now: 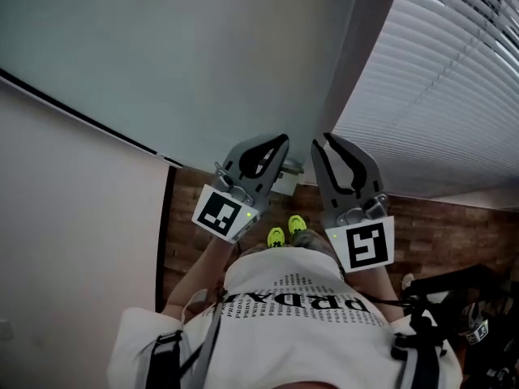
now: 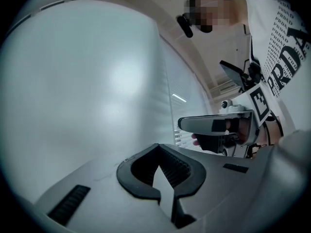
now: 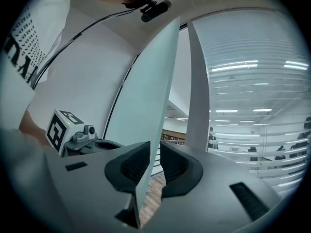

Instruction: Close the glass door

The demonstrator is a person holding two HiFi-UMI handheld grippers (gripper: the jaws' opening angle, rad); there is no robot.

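Note:
The frosted glass door point(image 1: 162, 47) fills the upper left of the head view and stands just beyond both grippers. My left gripper point(image 1: 284, 138) points at it with its fingertips touching and nothing between them; in the left gripper view point(image 2: 158, 147) the pane point(image 2: 87, 81) fills the background. My right gripper point(image 1: 322, 140) is held beside it, jaws a narrow slit apart. In the right gripper view point(image 3: 155, 144) the door's free edge point(image 3: 146, 91) lines up with that slit. Whether it touches the jaws, I cannot tell.
A grey frame post point(image 1: 365, 47) rises right of the door edge, with a blind-covered glass wall point(image 1: 438, 96) beyond it. A white wall point(image 1: 73, 217) runs along the left. Wooden floor point(image 1: 438, 225) lies below, with dark gear point(image 1: 462, 298) at the lower right.

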